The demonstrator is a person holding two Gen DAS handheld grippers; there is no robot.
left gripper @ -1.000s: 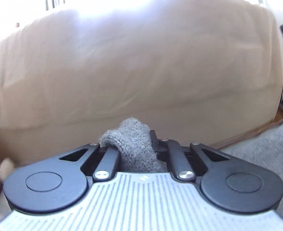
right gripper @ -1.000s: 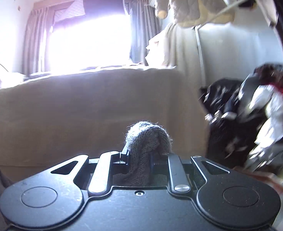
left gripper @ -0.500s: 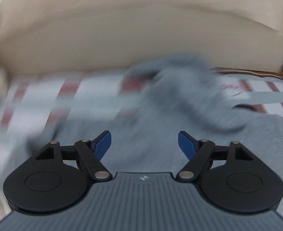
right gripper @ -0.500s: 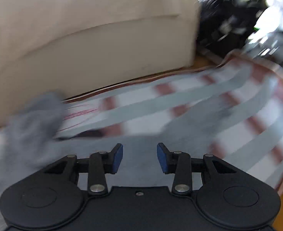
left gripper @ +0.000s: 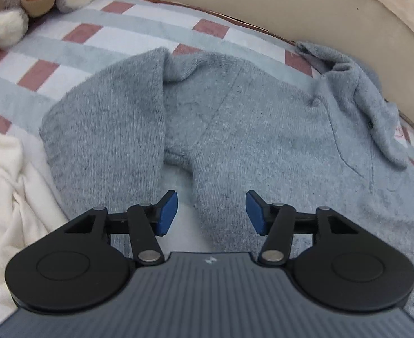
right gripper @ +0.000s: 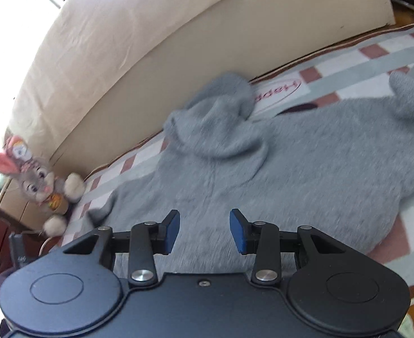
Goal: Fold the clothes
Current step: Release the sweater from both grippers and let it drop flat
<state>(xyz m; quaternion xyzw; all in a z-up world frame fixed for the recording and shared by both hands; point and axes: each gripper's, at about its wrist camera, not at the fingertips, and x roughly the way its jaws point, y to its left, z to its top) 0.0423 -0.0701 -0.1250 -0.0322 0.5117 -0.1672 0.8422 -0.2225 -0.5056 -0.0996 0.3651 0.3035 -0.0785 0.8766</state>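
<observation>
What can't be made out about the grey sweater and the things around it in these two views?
- Grey sweater: hem hidden under the left gripper body, left wrist view.
- Its right side: cut off by the frame edge, both views.
- Collar: blurred, right wrist view.
- Cream cloth: cut off at left; kind unclear.
- Pink lettering on blanket: partly covered by the sweater.

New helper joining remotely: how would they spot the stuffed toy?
Find the checked blanket against the beige sofa. At its far corner, past the grey sweater, sits the stuffed toy: a grey rabbit with pink ears and white paws.
</observation>
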